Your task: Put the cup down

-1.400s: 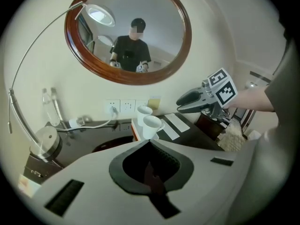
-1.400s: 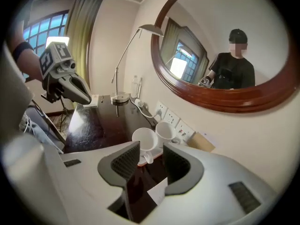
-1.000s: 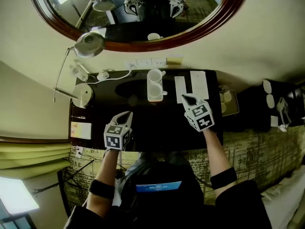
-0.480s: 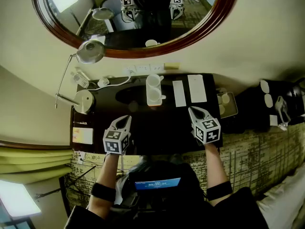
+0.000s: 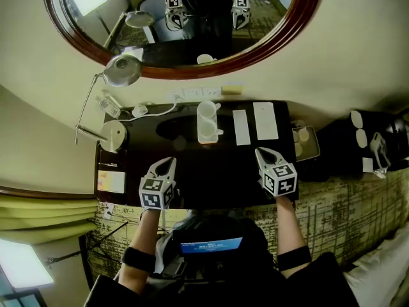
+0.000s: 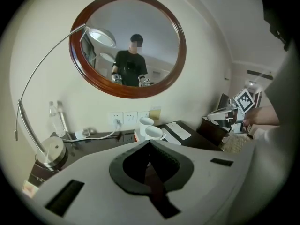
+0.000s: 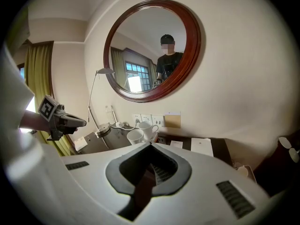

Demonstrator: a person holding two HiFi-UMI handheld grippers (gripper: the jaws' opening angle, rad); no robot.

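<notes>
In the head view, the left hand-held gripper (image 5: 167, 163) and the right hand-held gripper (image 5: 261, 151) hovered over the near half of the dark desk (image 5: 211, 171), well apart from each other, and neither carried anything. Two white cups stood upright toward the wall side of the desk, below the oval mirror (image 5: 179, 24). The far cup (image 5: 207, 109) and the near cup (image 5: 206, 130) sat just beside each other, clear of both hand-held grippers. Two paper sheets (image 5: 266, 120) lay to the right of them, and a lamp (image 5: 112, 135) stood at the desk's left end.

In the left gripper view, the left hand-held gripper (image 6: 149, 142) was clenched, its jaws together with nothing between them. Past its tip the near cup (image 6: 153, 132) and the far cup (image 6: 145, 123) stood on the desk (image 6: 98, 142). The right hand-held gripper (image 6: 224, 113) showed at the right.

In the right gripper view, the right hand-held gripper (image 7: 151, 146) was likewise clenched and empty. The near cup (image 7: 135, 136) and the far cup (image 7: 149, 127) stood ahead beneath the mirror (image 7: 152, 50), with the left hand-held gripper (image 7: 70, 121) at the left.
</notes>
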